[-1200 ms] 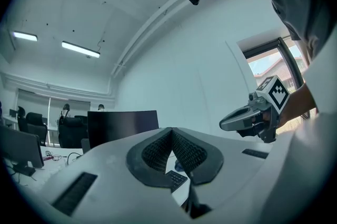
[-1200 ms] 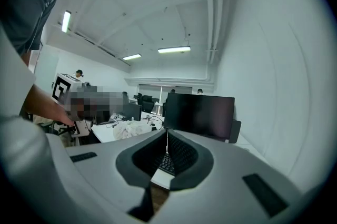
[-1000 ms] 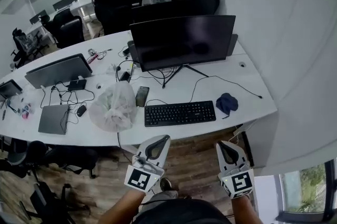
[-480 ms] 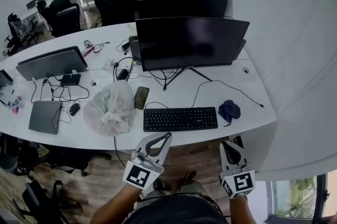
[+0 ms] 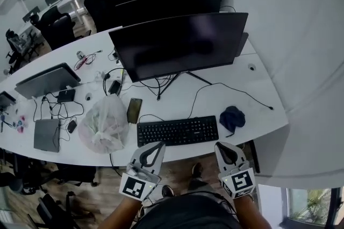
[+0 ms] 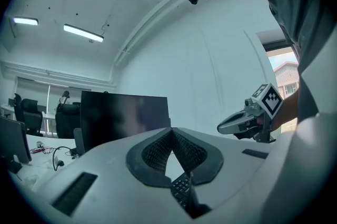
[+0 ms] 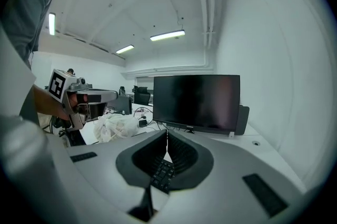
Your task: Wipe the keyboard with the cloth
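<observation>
A black keyboard lies near the front edge of the white desk, in front of a large dark monitor. Right of the keyboard sits a crumpled dark blue cloth. My left gripper hangs just before the desk edge below the keyboard's left part, its jaws shut and empty. My right gripper hovers below the keyboard's right end, short of the cloth, also shut on nothing. A strip of keyboard keys shows through the gap behind its closed tips.
A white plastic bag stands left of the keyboard, with a phone beside it. Further left lie a closed laptop, cables and a second monitor. Office chairs and more desks fill the back.
Both grippers have moved forward to the desk's front edge and sunk a little. The keyboard and cloth now lie right in front of their tips. Both pairs of jaws stay shut.
</observation>
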Action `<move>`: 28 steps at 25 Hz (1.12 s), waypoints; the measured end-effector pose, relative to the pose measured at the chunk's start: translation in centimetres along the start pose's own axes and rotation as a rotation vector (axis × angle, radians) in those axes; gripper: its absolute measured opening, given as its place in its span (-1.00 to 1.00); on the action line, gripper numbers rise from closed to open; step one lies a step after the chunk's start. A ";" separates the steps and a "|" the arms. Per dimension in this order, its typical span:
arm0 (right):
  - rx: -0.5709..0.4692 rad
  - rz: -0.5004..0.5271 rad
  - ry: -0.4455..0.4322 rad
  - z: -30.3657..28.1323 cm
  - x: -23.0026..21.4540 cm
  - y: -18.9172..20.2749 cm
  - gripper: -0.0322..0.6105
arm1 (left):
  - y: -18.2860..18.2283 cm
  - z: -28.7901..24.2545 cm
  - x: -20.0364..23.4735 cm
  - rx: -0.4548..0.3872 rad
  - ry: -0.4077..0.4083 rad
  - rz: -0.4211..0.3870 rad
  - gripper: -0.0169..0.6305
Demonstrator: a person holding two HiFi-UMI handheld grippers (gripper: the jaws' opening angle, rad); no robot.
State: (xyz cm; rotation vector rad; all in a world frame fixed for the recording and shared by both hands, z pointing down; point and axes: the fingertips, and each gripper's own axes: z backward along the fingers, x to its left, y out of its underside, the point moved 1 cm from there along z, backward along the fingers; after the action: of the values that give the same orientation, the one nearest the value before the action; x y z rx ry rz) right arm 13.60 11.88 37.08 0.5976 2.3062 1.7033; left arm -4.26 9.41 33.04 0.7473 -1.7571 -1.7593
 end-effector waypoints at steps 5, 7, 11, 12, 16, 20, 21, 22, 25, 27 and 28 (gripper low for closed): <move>0.000 -0.029 -0.062 -2.7 -4.4 1.1 -0.87 | 0.8 -4.7 -0.9 0.047 -0.021 -0.017 -0.93; 0.005 -0.041 -0.087 -3.7 -5.7 1.5 -0.87 | 1.2 -6.2 -1.2 0.069 -0.035 -0.016 -0.93; 0.007 -0.035 -0.148 -5.7 -8.0 2.3 -0.87 | 2.2 -8.4 -1.2 0.108 -0.068 -0.010 -0.93; 0.014 -0.030 -0.164 -6.3 -8.5 2.6 -0.87 | 2.4 -8.7 -1.2 0.116 -0.082 -0.002 -0.93; 0.065 -0.015 -0.214 -8.0 -10.0 4.3 -0.87 | 3.3 -9.2 -0.9 0.152 -0.116 0.001 -0.93; 0.163 -0.010 -0.168 -9.9 -13.2 7.6 -0.85 | 4.0 -10.0 -0.1 0.164 -0.127 0.024 -0.93; 0.199 -0.014 -0.145 -10.5 -14.4 8.9 -0.71 | 4.0 -10.2 0.0 0.164 -0.122 0.024 -0.93; 0.240 -0.024 -0.125 -11.1 -15.5 10.4 -0.43 | 4.1 -10.5 0.0 0.165 -0.116 0.022 -0.93; 0.393 -0.034 -0.067 -12.6 -18.8 16.3 -0.25 | 4.5 -10.9 0.3 0.179 -0.107 0.038 -0.93; 0.508 0.005 -0.028 -13.4 -20.7 20.8 -0.24 | 4.7 -11.1 0.4 0.196 -0.101 0.042 -0.93; 0.563 0.028 -0.014 -13.7 -21.4 23.1 -0.24 | 4.7 -11.1 0.5 0.204 -0.097 0.038 -0.93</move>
State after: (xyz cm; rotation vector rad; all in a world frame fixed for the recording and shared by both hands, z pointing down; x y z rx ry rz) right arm 31.74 -3.58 61.79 0.7319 2.7811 1.0337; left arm 3.26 1.20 37.81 0.7164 -2.0241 -1.6327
